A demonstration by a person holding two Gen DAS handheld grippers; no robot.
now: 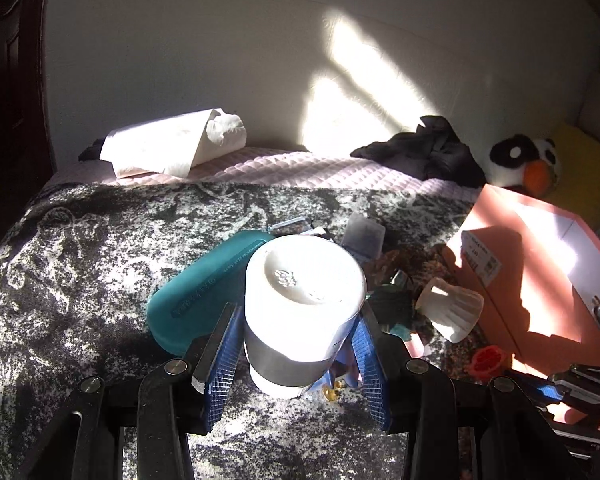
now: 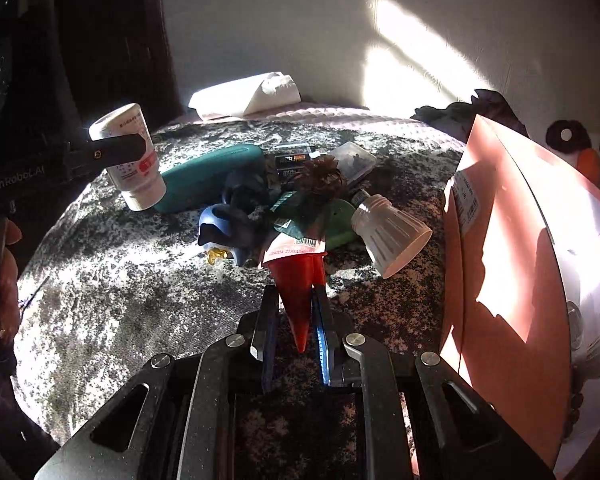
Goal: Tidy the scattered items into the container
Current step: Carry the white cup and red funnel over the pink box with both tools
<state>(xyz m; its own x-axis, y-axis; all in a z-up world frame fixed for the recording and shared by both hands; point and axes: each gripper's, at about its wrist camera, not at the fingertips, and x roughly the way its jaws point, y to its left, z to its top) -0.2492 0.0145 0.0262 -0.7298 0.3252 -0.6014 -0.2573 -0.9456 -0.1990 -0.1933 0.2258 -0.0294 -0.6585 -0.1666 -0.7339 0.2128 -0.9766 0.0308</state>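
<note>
My left gripper [image 1: 296, 320] is shut on a white bottle [image 1: 300, 300] and holds it above the mottled blanket [image 1: 80, 280]; the right wrist view shows the bottle [image 2: 130, 160] lifted at the left. My right gripper [image 2: 296, 300] is shut on a red cone-shaped item [image 2: 300, 292] with a barcode card. The pink open box [image 2: 520, 260] stands at the right, also in the left wrist view [image 1: 540, 280]. A pile lies between: a teal case [image 2: 208, 176], a blue toy [image 2: 224, 228], a white ribbed cup [image 2: 392, 236], a pine cone [image 2: 324, 180], a green piece [image 2: 340, 224].
A tissue roll [image 1: 172, 144], dark clothing [image 1: 428, 148] and a panda plush [image 1: 528, 164] lie at the back by the wall. A clear plastic case [image 2: 352, 160] and small packets [image 2: 292, 160] sit behind the pile. A dark door [image 1: 8, 80] is at the left.
</note>
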